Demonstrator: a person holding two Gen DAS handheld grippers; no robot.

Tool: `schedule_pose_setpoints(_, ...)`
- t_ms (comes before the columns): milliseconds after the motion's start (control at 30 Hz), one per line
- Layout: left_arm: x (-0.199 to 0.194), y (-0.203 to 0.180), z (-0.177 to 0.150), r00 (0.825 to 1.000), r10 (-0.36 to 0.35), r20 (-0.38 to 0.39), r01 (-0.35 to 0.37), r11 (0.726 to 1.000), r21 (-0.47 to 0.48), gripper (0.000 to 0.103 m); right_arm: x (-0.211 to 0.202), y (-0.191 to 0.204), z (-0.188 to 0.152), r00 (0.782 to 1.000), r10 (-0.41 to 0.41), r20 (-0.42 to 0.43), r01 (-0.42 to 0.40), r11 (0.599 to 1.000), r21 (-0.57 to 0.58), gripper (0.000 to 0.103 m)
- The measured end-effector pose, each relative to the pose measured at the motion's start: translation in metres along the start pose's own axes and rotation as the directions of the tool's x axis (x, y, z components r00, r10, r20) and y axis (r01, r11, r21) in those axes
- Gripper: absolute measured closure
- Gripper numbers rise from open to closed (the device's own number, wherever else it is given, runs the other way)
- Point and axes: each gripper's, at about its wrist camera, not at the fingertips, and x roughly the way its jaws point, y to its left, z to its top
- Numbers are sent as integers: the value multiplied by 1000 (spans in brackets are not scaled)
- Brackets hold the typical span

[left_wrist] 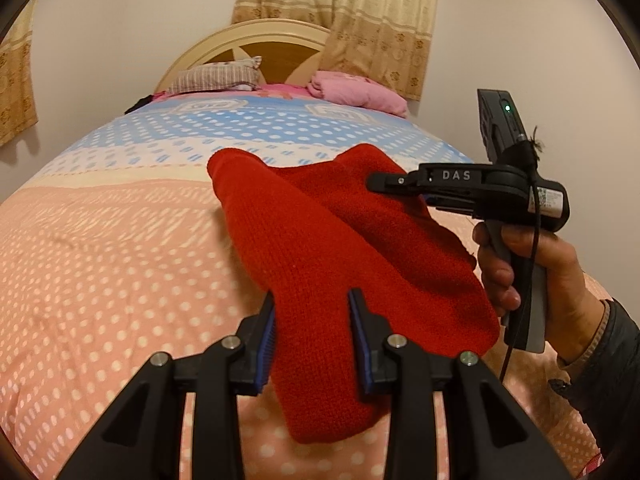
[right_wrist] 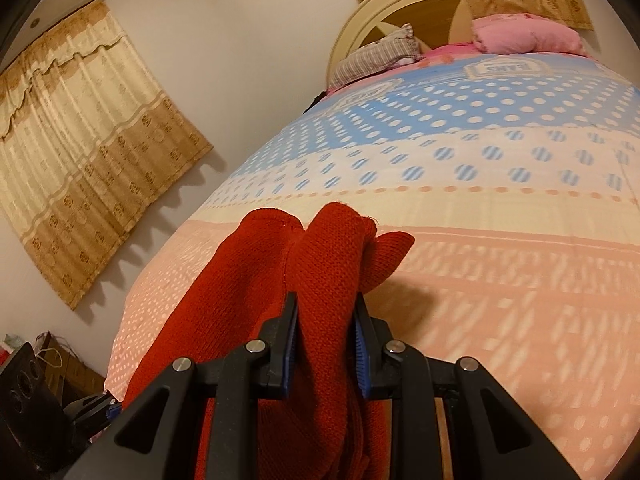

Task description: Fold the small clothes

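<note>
A red knitted garment (left_wrist: pixel 320 240) hangs above the bed, stretched between both grippers. My left gripper (left_wrist: pixel 312 308) is shut on one bunched end of it, the blue pads pressing the knit. In the left wrist view my right gripper (left_wrist: pixel 380 182) comes in from the right, held by a hand (left_wrist: pixel 532 276), its tips at the garment's far edge. The right wrist view shows the right gripper (right_wrist: pixel 326 308) shut on a thick fold of the red garment (right_wrist: pixel 256 280), whose ends stick up past the fingers. The left gripper (right_wrist: pixel 104 404) shows at the lower left edge there.
The bed (left_wrist: pixel 100 260) has a dotted cover, pink near me and blue farther off. A striped pillow (left_wrist: pixel 216 78) and a pink folded blanket (left_wrist: pixel 356 92) lie by the headboard (left_wrist: pixel 244 40). Beige curtains (right_wrist: pixel 80 140) hang on the wall. Boxes and clutter (right_wrist: pixel 60 360) stand beside the bed.
</note>
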Motion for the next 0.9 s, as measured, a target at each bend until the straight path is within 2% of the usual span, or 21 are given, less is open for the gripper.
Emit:
schedule_pose_setpoints(367,-10,26,-17,999,45,4,-45,998,-38,68,34,32,-3,998,32,-50,-33,999,-32,79)
schedule_pose_setpoints(900,-25,46,-31,997,82,-2,-82,995,-54,69,56,57,-7,994,60,-88,-66,996,-58,79)
